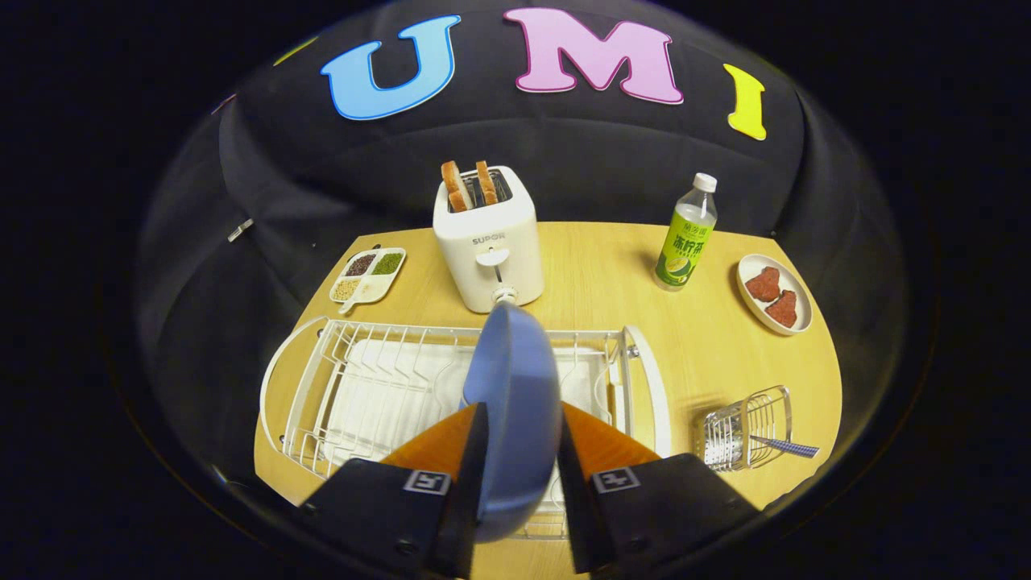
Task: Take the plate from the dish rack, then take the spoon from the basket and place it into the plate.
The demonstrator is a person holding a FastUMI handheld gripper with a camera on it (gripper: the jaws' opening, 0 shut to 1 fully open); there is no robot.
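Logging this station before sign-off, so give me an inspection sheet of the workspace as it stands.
Surface: wooden table.
Job's things: blue plate on edge between the fingers, above the white dish rack; spoon lying in the wire basket.
Clutter: toaster with bread, bottle, divided tray, dish of red pieces.
Grippers: gripper shut on the plate.
Cables: nothing seen.
Surroundings: black cloth wall.
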